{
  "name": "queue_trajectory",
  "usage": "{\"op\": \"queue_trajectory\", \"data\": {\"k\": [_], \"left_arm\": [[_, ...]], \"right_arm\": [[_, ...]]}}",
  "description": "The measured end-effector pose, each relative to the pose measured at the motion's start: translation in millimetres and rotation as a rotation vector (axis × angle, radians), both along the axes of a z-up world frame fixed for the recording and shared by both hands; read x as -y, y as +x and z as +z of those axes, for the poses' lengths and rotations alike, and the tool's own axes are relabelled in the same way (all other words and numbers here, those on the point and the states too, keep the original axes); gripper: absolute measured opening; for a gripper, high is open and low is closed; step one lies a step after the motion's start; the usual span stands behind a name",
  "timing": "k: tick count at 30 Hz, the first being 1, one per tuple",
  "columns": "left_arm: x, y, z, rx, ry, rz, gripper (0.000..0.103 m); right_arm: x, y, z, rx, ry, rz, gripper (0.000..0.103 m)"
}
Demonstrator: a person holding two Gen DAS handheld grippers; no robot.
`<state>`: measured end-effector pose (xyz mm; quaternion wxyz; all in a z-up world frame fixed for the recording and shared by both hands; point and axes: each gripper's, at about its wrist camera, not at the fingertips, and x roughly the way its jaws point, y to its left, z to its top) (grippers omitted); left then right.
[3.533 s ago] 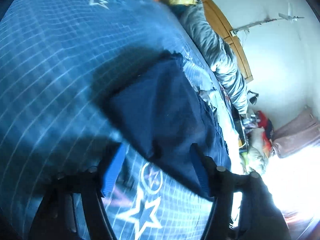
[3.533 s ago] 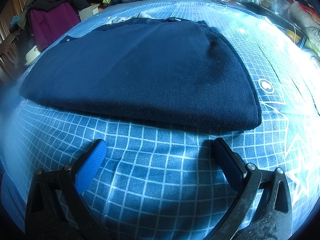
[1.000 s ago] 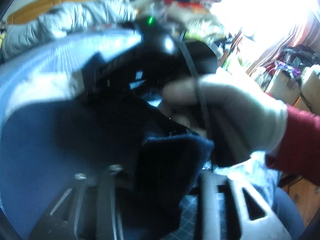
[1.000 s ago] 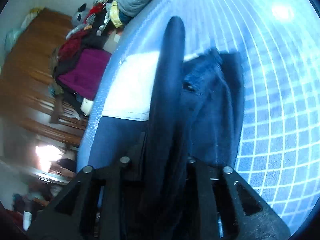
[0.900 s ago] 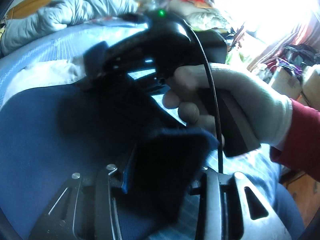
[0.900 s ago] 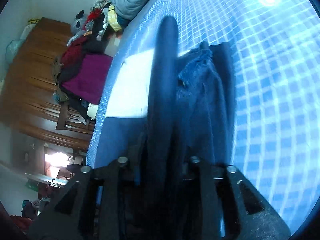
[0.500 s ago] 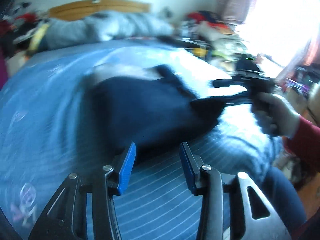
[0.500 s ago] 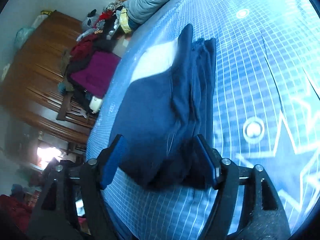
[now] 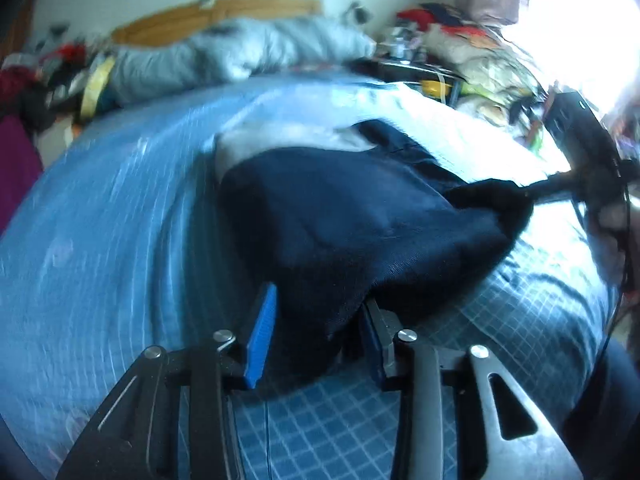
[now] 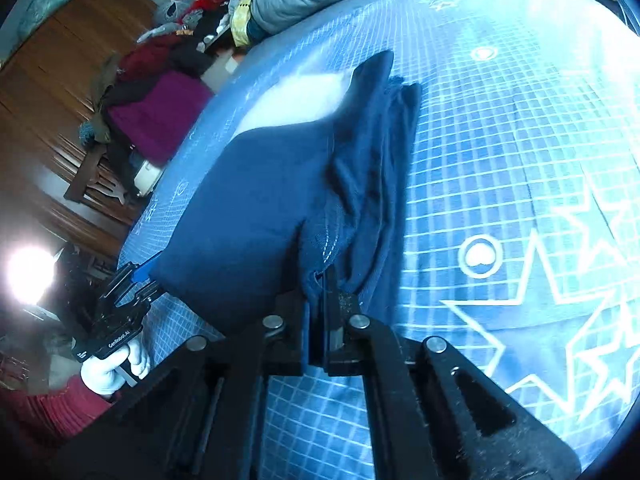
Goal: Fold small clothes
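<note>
1. The navy garment lies on the blue grid bedsheet, one near corner lifted; a white cloth lies beyond it.
2. It looks soft, thick and light, sagging between holds; edges and corners seem the best places to pinch.
3. The right claw is clamped together on a bunched hem.
4. The left claw stands apart, its blue pads straddling the garment's near corner, not pinching.
5. Hard to tell: the garment's type, its layer count, and anything under the fold. The left view is motion-blurred.
</note>
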<state>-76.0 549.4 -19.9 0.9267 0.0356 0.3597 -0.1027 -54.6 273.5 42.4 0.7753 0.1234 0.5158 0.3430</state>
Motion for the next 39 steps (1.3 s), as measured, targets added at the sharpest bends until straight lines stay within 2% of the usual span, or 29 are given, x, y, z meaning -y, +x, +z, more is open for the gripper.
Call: {"op": "queue_trajectory", "data": {"k": [1,2,3,4,5,6,7,9,10,13,15,16,17,18,19,20,22,23,26,27,28,30,32,33,34,35,37,39], "left_arm": [[6.4,1.4,-7.9,-0.018,0.057,-0.024,0.04],[12.4,5.5,-26.9,-0.077,0.146,-0.035,0.039],[12.6,9.1,-43.5,-0.142,0.185,-0.045,0.039],[4.8,7.3,-51.1,-0.164,0.129,-0.057,0.038],[-4.7,3.4,-45.8,-0.18,0.068,-0.051,0.033],[-8.5,-2.2,-39.9,-0.19,0.054,-0.062,0.025],[-12.1,-12.6,-30.4,-0.174,0.038,-0.075,0.022],[-27.8,-31.5,-5.3,-0.13,-0.1,-0.066,0.022],[-33.4,-38.4,8.4,-0.088,-0.126,-0.052,0.022],[-42.8,-34.7,39.0,0.028,-0.157,-0.027,0.022],[-34.3,-13.1,40.6,0.052,-0.122,-0.039,0.022],[-28.1,0.3,31.2,0.042,-0.089,-0.052,0.022],[-21.2,18.5,10.1,-0.012,-0.056,-0.073,0.026],[-16.3,32.5,-14.5,-0.083,-0.019,-0.074,0.034],[-12.9,42.5,-39.0,-0.123,0.0,-0.075,0.034],[-13.3,41.2,-38.0,-0.082,-0.016,-0.083,0.034],[-17.7,42.7,-22.9,-0.1,-0.054,-0.077,0.031],[-25.0,37.8,-12.4,-0.083,-0.107,-0.071,0.031],[-46.0,28.4,20.2,0.008,-0.166,-0.054,0.031],[-51.7,28.7,27.5,0.031,-0.185,-0.045,0.031],[-56.7,34.8,32.8,0.052,-0.202,-0.037,0.032],[-55.2,57.0,31.7,0.055,-0.197,-0.038,0.032],[-47.9,87.4,13.9,0.016,-0.179,-0.052,0.032],[-44.6,104.0,2.7,-0.023,-0.174,-0.062,0.032],[-37.5,114.7,-12.9,-0.069,-0.134,-0.065,0.036],[-32.0,117.4,-24.3,-0.078,-0.11,-0.065,0.036],[-33.4,110.3,-27.6,-0.044,-0.135,-0.06,0.036],[-40.9,105.2,-22.0,-0.058,-0.162,-0.044,0.033]], "right_arm": [[3.0,1.2,-10.6,-0.017,-0.012,-0.008,0.003],[4.9,2.3,-21.8,-0.047,-0.012,-0.011,0.003],[5.3,2.6,-32.3,-0.064,-0.018,-0.014,0.002],[5.9,2.1,-40.3,-0.074,-0.019,-0.017,0.001],[8.7,1.7,-44.3,-0.079,0.005,-0.025,0.0],[11.8,1.2,-45.2,-0.08,0.026,-0.033,0.0],[13.8,0.2,-45.1,-0.076,0.035,-0.033,0.0],[16.9,-1.4,-45.4,-0.067,0.044,-0.028,0.001],[17.7,-1.2,-46.3,-0.067,0.049,-0.028,0.001],[21.3,-3.2,-47.3,-0.065,0.069,-0.045,0.001],[23.4,-8.4,-42.2,-0.046,0.075,-0.065,0.002],[23.6,-10.9,-36.9,-0.03,0.071,-0.072,0.002],[24.3,-11.6,-32.3,-0.017,0.069,-0.074,0.002],[25.7,-11.7,-31.0,-0.012,0.065,-0.075,0.002],[25.5,-10.9,-32.0,-0.015,0.05,-0.075,0.002],[22.5,-9.9,-34.8,-0.02,0.018,-0.067,0.002],[13.4,-10.8,-33.8,-0.014,-0.058,-0.011,0.007],[12.1,-13.5,-27.2,0.008,-0.083,0.013,0.009],[19.3,-14.1,7.8,0.11,-0.091,0.016,0.021],[21.6,-8.2,19.5,0.144,-0.073,-0.002,0.029],[19.9,2.3,29.3,0.18,-0.05,-0.013,0.033],[1.4,35.2,31.8,0.207,-0.048,0.01,0.032],[-26.2,79.5,18.3,0.202,-0.096,0.031,0.025],[-38.9,100.9,8.2,0.182,-0.112,0.044,0.014],[-49.9,118.7,-1.4,0.175,-0.156,0.047,0.008],[-60.1,135.4,-12.1,0.173,-0.21,0.05,0.007],[-70.3,158.7,-33.2,0.137,-0.281,0.037,0.001],[-64.5,169.6,-37.0,0.151,-0.294,0.001,0.004]]}}
